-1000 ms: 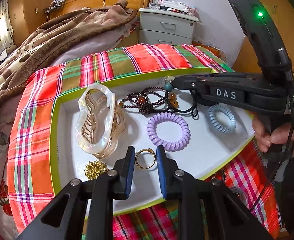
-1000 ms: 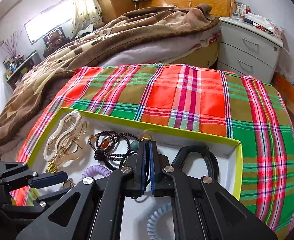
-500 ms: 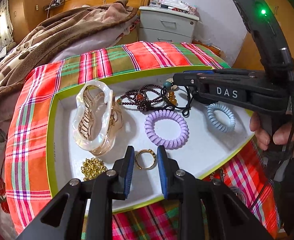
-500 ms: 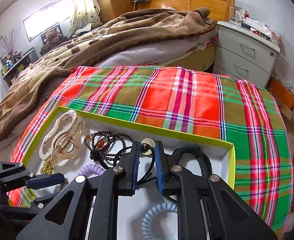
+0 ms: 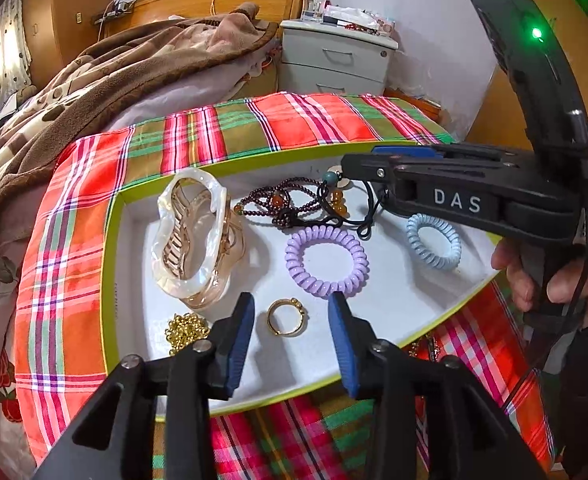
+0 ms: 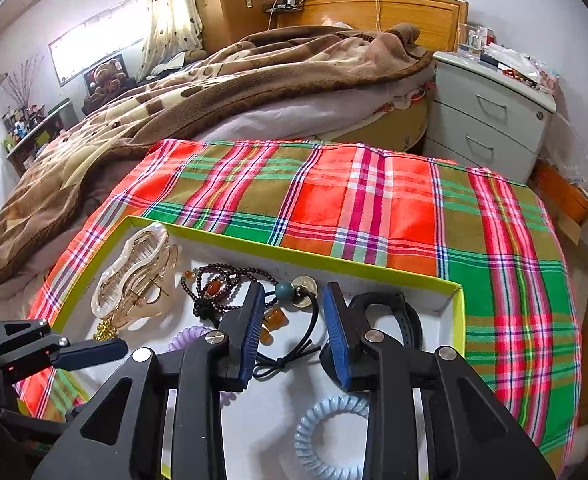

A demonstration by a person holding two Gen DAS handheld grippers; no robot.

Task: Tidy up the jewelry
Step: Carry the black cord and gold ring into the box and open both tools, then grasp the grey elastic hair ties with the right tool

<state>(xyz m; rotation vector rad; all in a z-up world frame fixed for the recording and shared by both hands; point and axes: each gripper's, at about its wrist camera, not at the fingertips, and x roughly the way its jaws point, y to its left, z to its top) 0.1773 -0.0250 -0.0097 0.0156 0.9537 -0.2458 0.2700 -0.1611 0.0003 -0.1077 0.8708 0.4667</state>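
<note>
A white tray with a lime rim [image 5: 110,240] lies on a plaid cloth. It holds a pearly claw clip [image 5: 190,240], a dark bead bracelet [image 5: 270,204], a purple coil hair tie [image 5: 325,260], a pale blue coil hair tie [image 5: 433,248] and a gold bead chain [image 5: 186,328]. My left gripper [image 5: 290,312] is opening. The gold ring [image 5: 286,317] lies between its pads, untouched. My right gripper [image 6: 294,300] is opening over a black cord with a teal bead [image 6: 286,291], which lies loose. In the left wrist view the right gripper [image 5: 357,166] reaches in from the right.
A black strap [image 6: 393,312] lies in the tray's far right corner. The plaid cloth [image 6: 373,208] spreads beyond the tray. A bed with a brown blanket [image 6: 214,92] and a grey nightstand [image 6: 489,120] stand behind. A hand [image 5: 553,276] holds the right gripper's handle.
Both grippers' jaws have spread apart. The right one was shut over the black cord and has let it go. The left pads have drawn away from the gold ring.
</note>
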